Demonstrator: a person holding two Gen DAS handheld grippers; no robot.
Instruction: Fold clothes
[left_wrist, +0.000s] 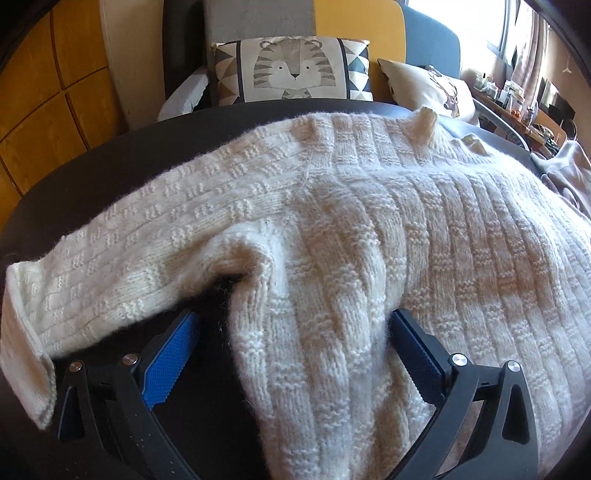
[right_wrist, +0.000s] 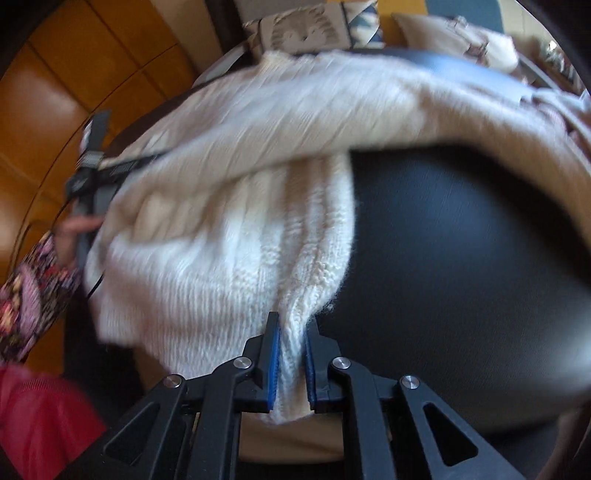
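A cream knitted sweater lies spread over the dark round table, one sleeve reaching left to its cuff. My left gripper is open, low over the sweater's near side, and a ridge of knit runs between its blue-padded fingers without being pressed. In the right wrist view the sweater is lifted and blurred. My right gripper is shut on a bunched strip of its edge. The left gripper's body shows at the far left, held by a hand in a floral sleeve.
Behind the table stand a tiger-print cushion and a cream cushion on a sofa. A grey garment lies at the table's right rim. Bare dark tabletop shows to the right of the right gripper. Red fabric sits lower left.
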